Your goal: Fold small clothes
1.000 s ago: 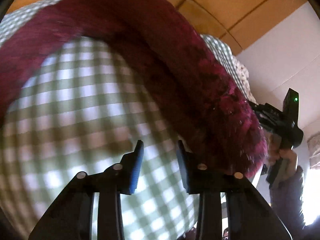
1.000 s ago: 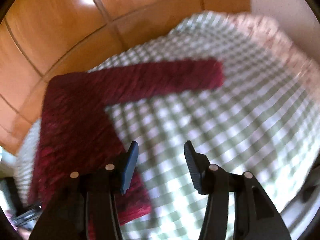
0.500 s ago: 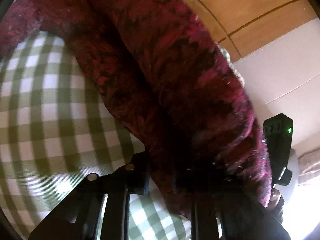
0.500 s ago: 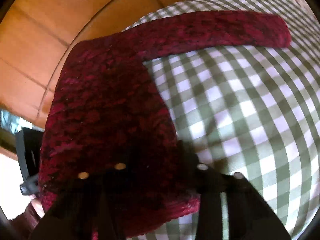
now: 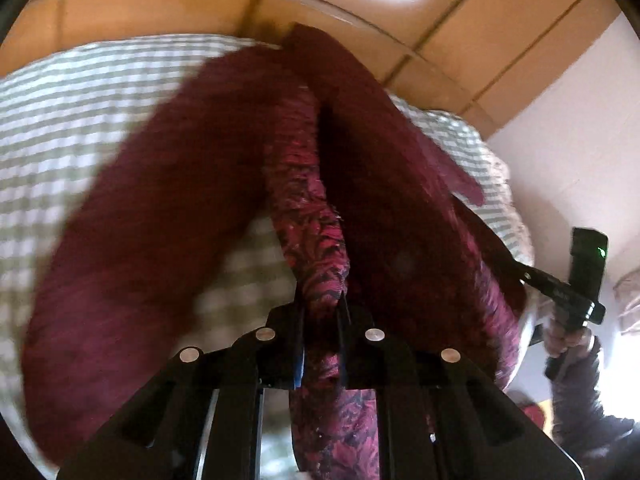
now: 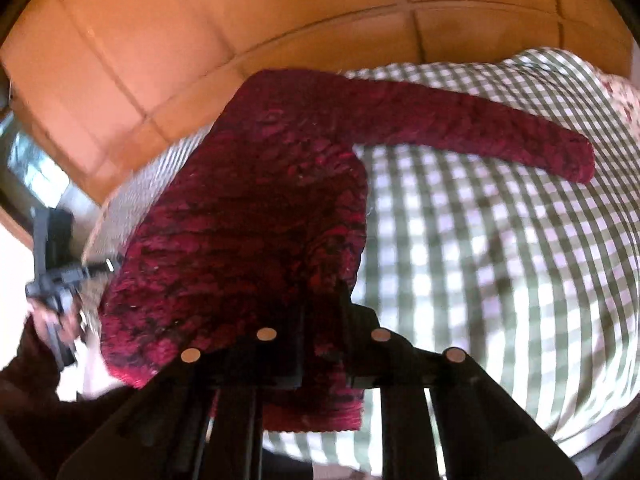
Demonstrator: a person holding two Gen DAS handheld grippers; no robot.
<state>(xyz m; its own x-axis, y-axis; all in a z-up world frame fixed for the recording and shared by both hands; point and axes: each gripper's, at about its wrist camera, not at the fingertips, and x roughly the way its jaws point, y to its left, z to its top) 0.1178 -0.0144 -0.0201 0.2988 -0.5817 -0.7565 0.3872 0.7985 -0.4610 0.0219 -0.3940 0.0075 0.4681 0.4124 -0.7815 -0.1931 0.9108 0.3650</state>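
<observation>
A fuzzy dark red sweater (image 6: 248, 208) lies partly lifted off a green and white checked bedcover (image 6: 500, 260). My right gripper (image 6: 324, 292) is shut on the hem at one bottom corner, and one sleeve (image 6: 480, 136) stretches flat to the right. In the left wrist view the sweater (image 5: 160, 220) hangs in blurred folds. My left gripper (image 5: 322, 300) has the other hem corner between its jaws; they are closing and the pads press on the knit. The fingertips of both grippers are buried in the fabric.
An orange wooden panelled wall (image 6: 200, 20) runs behind the bed. A floral fabric (image 6: 624, 100) lies at the bed's far right corner, and a white wall (image 5: 560, 120) stands to the right. A person's hand (image 5: 568, 340) holds the other gripper's handle.
Both grippers stood open above the checked cover; they have since come down on the sweater's hem, shut on it and lifted it, so it now bunches up and hangs.
</observation>
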